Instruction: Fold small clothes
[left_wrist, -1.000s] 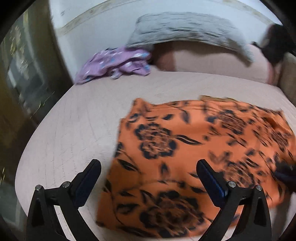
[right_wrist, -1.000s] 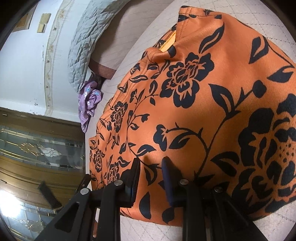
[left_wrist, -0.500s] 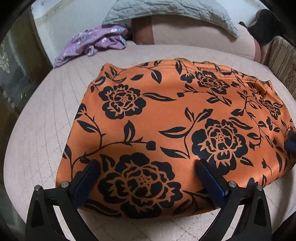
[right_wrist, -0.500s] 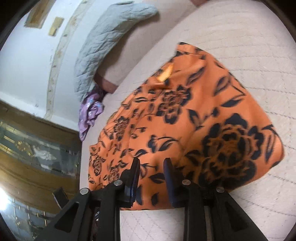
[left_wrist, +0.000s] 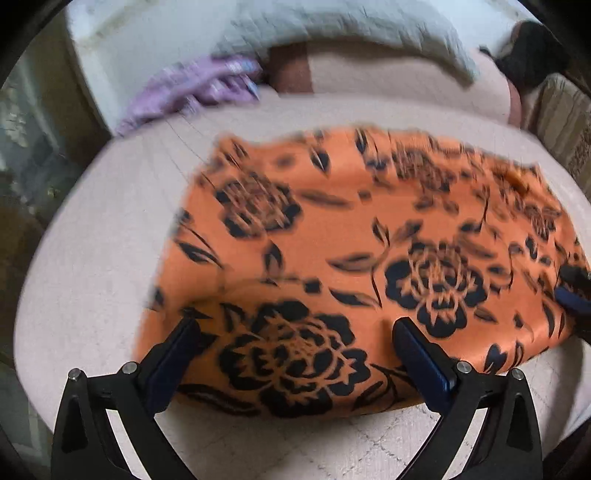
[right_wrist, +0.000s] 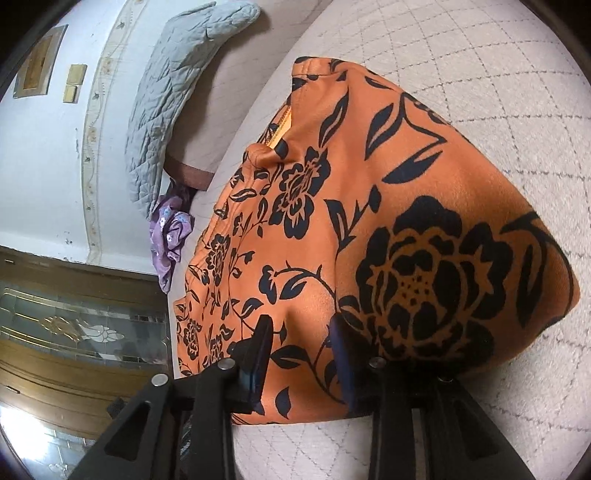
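Lying limp on the bed, the orange garment looks soft and light — best pinched at its hem; left gripper spread wide, right gripper apparently nipping a fold.

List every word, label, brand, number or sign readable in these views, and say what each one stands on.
None: no readable text shows in either view.
Orange floral garment: printed flowers and leaves only, no letters; no label shows.
Framed picture on the wall: too small to tell whether it bears any writing.
Purple cloth: small flower print, no words.
Left wrist view: blurred by motion, nothing legible.
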